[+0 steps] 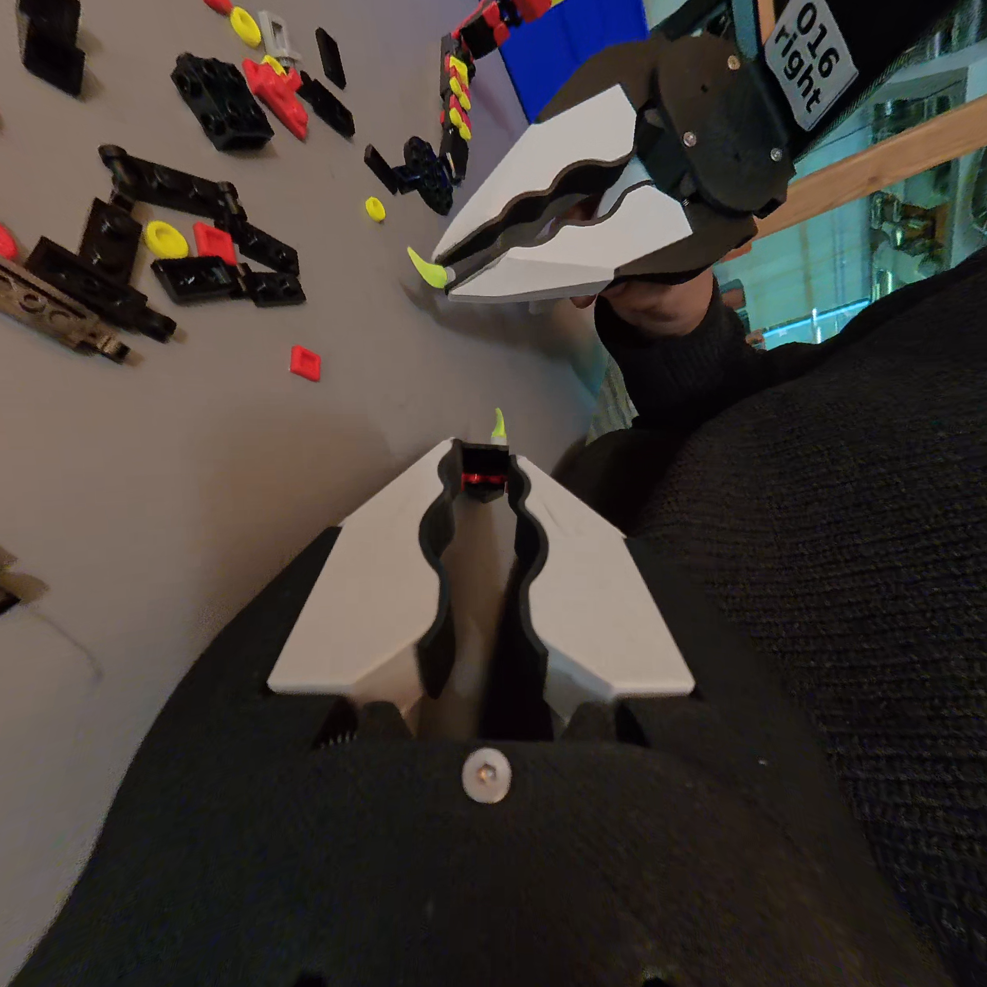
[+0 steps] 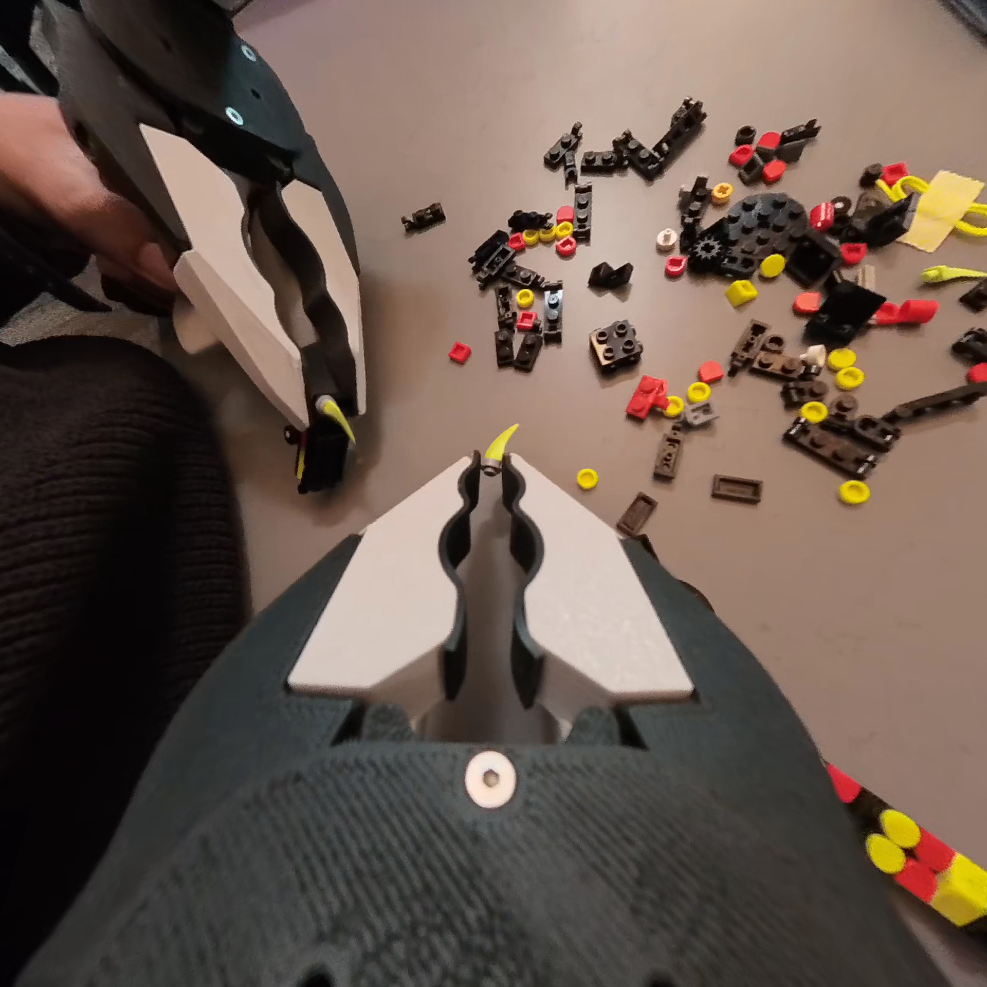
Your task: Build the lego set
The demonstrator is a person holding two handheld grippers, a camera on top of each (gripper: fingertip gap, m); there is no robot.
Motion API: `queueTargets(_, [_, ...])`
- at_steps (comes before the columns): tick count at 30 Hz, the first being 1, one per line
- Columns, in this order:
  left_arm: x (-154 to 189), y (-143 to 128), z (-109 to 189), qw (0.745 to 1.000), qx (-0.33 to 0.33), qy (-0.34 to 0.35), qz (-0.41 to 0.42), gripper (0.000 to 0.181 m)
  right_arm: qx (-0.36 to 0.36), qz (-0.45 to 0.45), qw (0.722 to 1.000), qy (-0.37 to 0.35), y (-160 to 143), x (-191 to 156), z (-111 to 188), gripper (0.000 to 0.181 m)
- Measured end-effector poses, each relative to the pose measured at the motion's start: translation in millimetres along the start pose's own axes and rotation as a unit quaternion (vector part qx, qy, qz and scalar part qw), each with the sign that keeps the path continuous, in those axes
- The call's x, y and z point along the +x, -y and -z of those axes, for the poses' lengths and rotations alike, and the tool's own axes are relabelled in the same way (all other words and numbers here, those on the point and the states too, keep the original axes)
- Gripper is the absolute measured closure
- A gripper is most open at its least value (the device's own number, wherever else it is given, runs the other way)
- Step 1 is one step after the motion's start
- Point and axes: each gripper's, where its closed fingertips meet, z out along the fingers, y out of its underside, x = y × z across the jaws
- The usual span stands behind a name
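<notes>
**Desk:** Nearest the lens, what shows?

**Photographer:** Right gripper (image 2: 491,465), clenched on a lime claw piece (image 2: 502,442) by its grey stem, tip pointing away. Left gripper (image 1: 483,470) clamps a small black-and-red assembly (image 1: 483,472) that already carries one matching claw (image 1: 499,424).

**Desk:** Which step?

**Photographer:** By my reading, fitting the second claw. The two grippers sit near each other, not touching, above the grey table (image 2: 534,80). The next move calls for turning the stem toward a free socket on the assembly and pressing it home squarely; the socket itself is hidden.

**Desk:** Room to work?

**Photographer:** Bare table lies between the grippers. Loose black, red and yellow bricks (image 2: 694,299) crowd the right side, a partly built strip (image 2: 918,865) lies at near right, and the table edge meets the person's dark sleeve (image 2: 107,534) on the left.
</notes>
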Motion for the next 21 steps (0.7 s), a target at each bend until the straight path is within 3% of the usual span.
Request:
queueTargets(1, [0,-1,1,1.000,-0.005,0.001,-0.003,0.166,-0.001,0.000,1.000,0.001,0,-1,0,0.175])
queueTargets(8, [-14,-10,11,0.994,-0.043,0.076,-0.073,0.153,0.014,-0.011,1.000,0.017,4,-5,2,0.175])
queueTargets(13, [-19,-15,18,0.987,-0.058,0.106,-0.104,0.157,0.026,-0.018,0.999,0.026,7,-6,3,0.175])
queueTargets(17, [-13,-9,23,0.990,-0.036,0.091,-0.103,0.157,0.040,-0.016,0.998,0.035,13,-10,5,0.175])
queueTargets(21, [9,14,33,0.994,0.038,0.038,-0.099,0.158,0.097,-0.013,0.991,0.089,32,-29,14,0.175])
